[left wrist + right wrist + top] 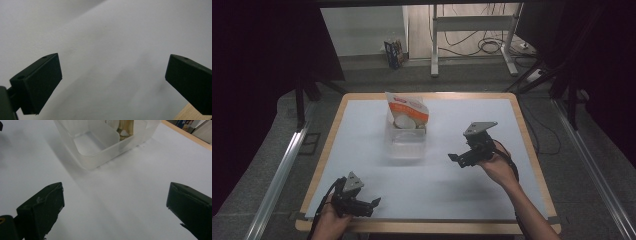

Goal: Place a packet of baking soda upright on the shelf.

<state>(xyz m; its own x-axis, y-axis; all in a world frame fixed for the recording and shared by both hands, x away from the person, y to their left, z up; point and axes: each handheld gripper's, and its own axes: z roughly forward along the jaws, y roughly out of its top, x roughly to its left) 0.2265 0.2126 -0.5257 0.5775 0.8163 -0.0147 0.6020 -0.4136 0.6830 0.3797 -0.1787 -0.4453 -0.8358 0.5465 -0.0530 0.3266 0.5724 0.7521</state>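
1. The right gripper point(113, 212) is holding its two black jaws spread wide apart with nothing between them; in the right gripper view they are framing bare white table surface.
2. The left gripper point(112, 85) is likewise keeping its jaws wide open and empty, pointing at plain white surface, with a sliver of the wooden table edge point(186, 113) showing under one jaw.
3. Just ahead of the right gripper's jaws, the clear rectangular plastic container point(96, 160) is sitting on the white-topped table point(472, 185); the jaws are near it but not touching it.
4. Inside the container, at the end farther from the person, an orange-and-white food packet point(408, 111) is leaning upright with a round white shape in front of it; the compartment nearer the person is showing only its clear floor.
5. In the high view, the right gripper point(461, 157) is hovering just to the right of the container, held in a hand point(497, 165) and angled toward the container's near end.
6. The left gripper point(371, 204) is lying well apart from the container, toward the near-left corner of the table, gripped by the other hand point(329, 220).
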